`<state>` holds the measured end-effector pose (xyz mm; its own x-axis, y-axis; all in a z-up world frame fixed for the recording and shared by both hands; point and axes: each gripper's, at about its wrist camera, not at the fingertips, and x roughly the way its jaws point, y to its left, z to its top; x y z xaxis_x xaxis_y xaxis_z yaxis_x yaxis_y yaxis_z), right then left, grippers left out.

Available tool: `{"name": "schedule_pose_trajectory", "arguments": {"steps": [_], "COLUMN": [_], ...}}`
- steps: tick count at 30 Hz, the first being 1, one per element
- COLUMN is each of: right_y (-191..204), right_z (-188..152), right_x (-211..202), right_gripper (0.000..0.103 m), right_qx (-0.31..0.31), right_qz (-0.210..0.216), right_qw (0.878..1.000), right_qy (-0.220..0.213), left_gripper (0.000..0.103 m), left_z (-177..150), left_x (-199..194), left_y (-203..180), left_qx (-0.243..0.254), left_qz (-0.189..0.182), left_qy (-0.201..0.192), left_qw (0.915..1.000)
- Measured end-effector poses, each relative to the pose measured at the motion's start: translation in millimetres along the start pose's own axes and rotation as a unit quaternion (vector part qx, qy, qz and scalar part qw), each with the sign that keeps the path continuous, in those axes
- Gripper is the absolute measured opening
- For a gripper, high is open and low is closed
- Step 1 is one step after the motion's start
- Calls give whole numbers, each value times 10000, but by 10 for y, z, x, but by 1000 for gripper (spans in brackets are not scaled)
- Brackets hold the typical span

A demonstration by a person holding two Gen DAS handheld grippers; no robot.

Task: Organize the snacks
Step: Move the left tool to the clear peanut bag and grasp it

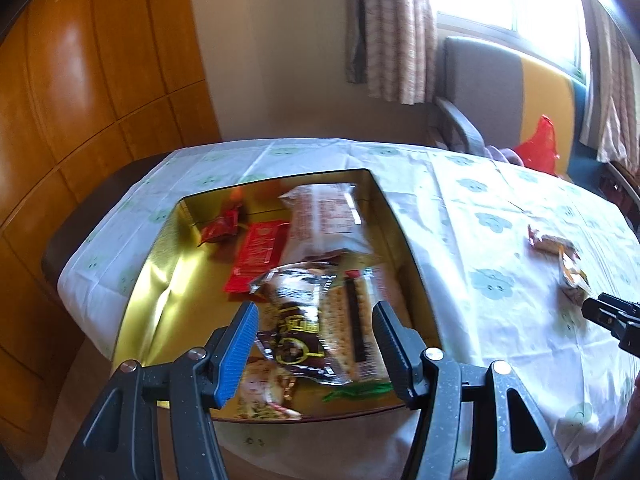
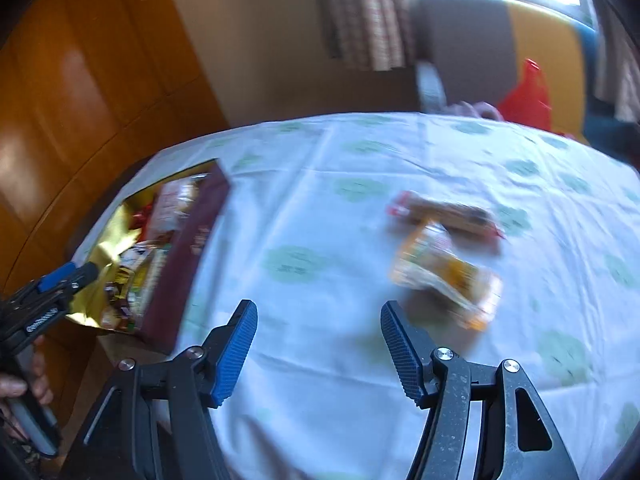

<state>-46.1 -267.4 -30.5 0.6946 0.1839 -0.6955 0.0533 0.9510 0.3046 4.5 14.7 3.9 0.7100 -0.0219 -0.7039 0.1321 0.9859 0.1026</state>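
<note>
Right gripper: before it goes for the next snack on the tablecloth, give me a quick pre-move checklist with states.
1. Right gripper empty, jaws apart: ok.
2. Loose snacks within view: ok, an orange packet and a brown bar with red ends lie on the tablecloth, ahead and to the gripper's right.
3. Gripper lined up on a packet: not ok, both sit off to one side of the fingers.
4. Packets apart for a clean single pick: cannot tell, the view is blurred where they meet.
5. Gold box has room: ok, bare floor on its left side.
6. Left gripper empty: ok, open over the box.
</note>
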Motion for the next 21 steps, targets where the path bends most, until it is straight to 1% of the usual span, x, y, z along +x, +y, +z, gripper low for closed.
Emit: {"name": "schedule_pose_trajectory", "arguments": {"steps": [4,7,9,12,15,17,18,19,20,21], "right_y": [-315,-532,-665,-856,-1023,-1107,-1145,-1175,-1198,-1228], "right_z": [-96,-163,-192,-232,-273,-296,-306,-313,-322,-336], "right_x": [-53,-128,-177,-233,-279,-294,-302,-309,-310,-317], "right_gripper": [66,69,70,71,71,72,72,73,74,75], "right_qx": [326,544,690,947,1138,1237,1276,1301,1320,1344], "right_qz": [-316,-563,-748,-962,-1117,-1172,-1187,-1205,-1220,-1236], "right_qw": [9990,9969,9948,9908,9871,9853,9846,9841,9836,9831], "right_qy": [15,-25,-57,-98,-121,-124,-124,-126,-124,-123], "left_gripper": [60,60,60,60,60,60,61,64,66,67], "left_z": [55,116,166,209,247,268,278,284,289,293], "left_x": [14,44,63,101,175,215,231,246,289,333], "left_y": [-182,-412,-631,-971,-1368,-1631,-1749,-1873,-2007,-2083], "left_qx": [221,529,839,1183,1433,1581,1658,1732,1768,1715], "left_qz": [-185,-546,-879,-1463,-2131,-2446,-2534,-2638,-2852,-2997], "left_qy": [28,98,142,292,567,656,668,697,858,1035], "left_qw": [9996,9971,9925,9817,9648,9544,9507,9463,9381,9328]}}
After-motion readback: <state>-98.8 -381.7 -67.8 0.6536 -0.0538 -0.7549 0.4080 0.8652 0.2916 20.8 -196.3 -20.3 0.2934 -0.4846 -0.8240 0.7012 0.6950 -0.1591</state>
